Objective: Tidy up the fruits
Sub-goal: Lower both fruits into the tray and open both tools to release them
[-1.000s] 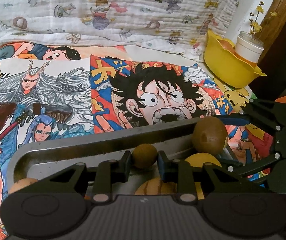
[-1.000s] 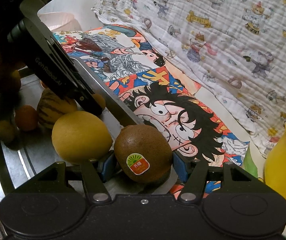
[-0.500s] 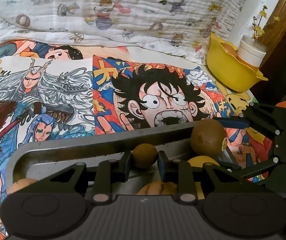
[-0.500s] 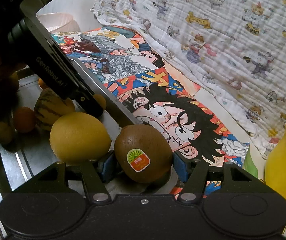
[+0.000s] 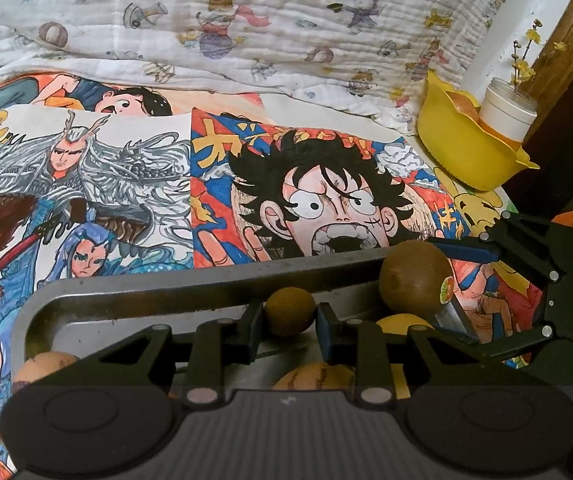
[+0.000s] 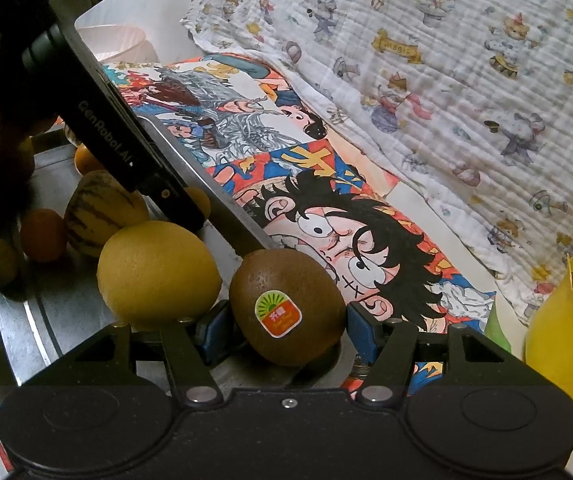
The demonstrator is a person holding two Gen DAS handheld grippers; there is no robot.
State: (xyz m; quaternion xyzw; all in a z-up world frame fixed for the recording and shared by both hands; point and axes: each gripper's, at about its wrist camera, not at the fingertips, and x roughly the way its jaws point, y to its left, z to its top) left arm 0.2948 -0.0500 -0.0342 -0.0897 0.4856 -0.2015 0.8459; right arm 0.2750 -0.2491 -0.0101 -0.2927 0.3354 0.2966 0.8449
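The left gripper (image 5: 289, 316) pinches a small round brownish-yellow fruit (image 5: 289, 311) against the grey metal tray's (image 5: 158, 292) far rim at lower centre. The right gripper (image 6: 286, 330) clasps a brown stickered kiwi (image 6: 286, 306) at the tray's corner, where a large yellow citrus (image 6: 158, 274) crowds its left. Beyond the rim, colourful cartoon posters (image 5: 326, 184) lie flat toward a yellow petal-edged bowl (image 5: 466, 152) at upper right.

"Magic" on quilt (image 6: 396, 46)

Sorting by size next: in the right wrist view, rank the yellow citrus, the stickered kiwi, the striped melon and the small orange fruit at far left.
1. yellow citrus
2. kiwi, close behind, though nearest the camera, so unsure
3. striped melon, partly hidden and farther back, so unsure
4. small orange fruit, clearly smallest
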